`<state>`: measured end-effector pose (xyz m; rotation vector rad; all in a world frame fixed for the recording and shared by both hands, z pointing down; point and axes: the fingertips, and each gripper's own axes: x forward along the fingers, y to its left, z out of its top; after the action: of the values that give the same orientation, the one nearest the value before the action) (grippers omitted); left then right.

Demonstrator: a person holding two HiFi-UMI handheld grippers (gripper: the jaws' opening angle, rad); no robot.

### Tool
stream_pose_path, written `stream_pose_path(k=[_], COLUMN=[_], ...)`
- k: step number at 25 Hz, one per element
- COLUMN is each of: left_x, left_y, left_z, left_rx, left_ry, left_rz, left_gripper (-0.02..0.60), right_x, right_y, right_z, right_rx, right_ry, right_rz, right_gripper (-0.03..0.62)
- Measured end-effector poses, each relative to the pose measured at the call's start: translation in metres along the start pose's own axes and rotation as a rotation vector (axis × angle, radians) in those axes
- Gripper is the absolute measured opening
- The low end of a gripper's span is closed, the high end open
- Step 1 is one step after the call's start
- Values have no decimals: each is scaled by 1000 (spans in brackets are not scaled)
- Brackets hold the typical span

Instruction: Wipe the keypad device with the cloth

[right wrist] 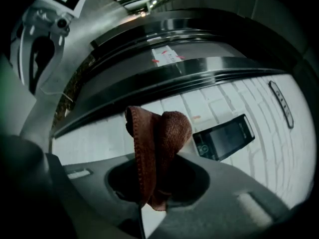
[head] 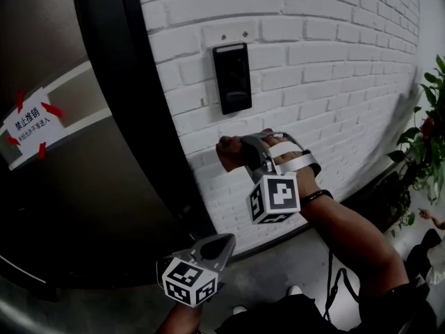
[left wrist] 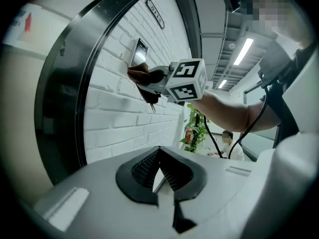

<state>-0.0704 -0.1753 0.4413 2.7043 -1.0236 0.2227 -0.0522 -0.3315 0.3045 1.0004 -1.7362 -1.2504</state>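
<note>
Left tongs (head: 222,245) are nearest you, low at 6 o'clock in the head view, marker cube up. Their own view shows the jaws closed, pads meeting at the tips, nothing between them. They point up along the wall (head: 334,61) and are well apart from the keypad (head: 231,78).

Right tongs (head: 236,153) are higher, mid-frame. Your right hand (head: 295,176) is round the handle and the arm comes in from 5 o'clock. The jaws are clamped on the cloth (right wrist: 160,146), a red-brown folded wad. In the right gripper view it stands up out of the jaws, with a stitched edge on its left side and its lower end tucked between the pads.

Keypad: a black upright slab with a dark screen, mounted on the white brick wall just right of the dark door frame. In the head view it is at 12 o'clock from the cloth, with bare brick between them, so they are not touching. In the right gripper view it lies at 2 o'clock from the cloth, tilted, close beside the cloth's right edge. In the left gripper view the cloth sits just under the keypad, close to the wall. You can't tell from any view whether the cloth touches the brick.

Door (head: 62,207) fills the 9 o'clock side. It is dark metal, with a white notice (head: 31,124) held by red tape at its corners. Plant (head: 425,127) is at the 3 o'clock edge, well apart from both tongs.
</note>
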Motion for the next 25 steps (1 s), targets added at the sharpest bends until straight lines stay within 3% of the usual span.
stream_pose_path(k=[8, 13, 16, 22, 25], left_x=[-4, -11, -14, -15, -15], left_y=[-9, -33, -53, -113, -146], left_z=[-23, -33, -39, -68, -90], left_rx=[60, 43, 28, -90, -133], left_ry=[22, 1, -16, -28, -3], left_rz=[-10, 50, 101, 231, 312], left_gripper=[17, 17, 17, 17, 17], right_x=[-81, -141, -179, -265, -299], right_y=[97, 144, 165, 197, 197], right_z=[-22, -55, -78, -127, -148], right_rx=[370, 851, 1073, 1301, 1355], right_ry=[-30, -136, -178, -195, -229], right_rz=[197, 389, 444, 544, 610], right_gripper=[52, 52, 52, 53, 53])
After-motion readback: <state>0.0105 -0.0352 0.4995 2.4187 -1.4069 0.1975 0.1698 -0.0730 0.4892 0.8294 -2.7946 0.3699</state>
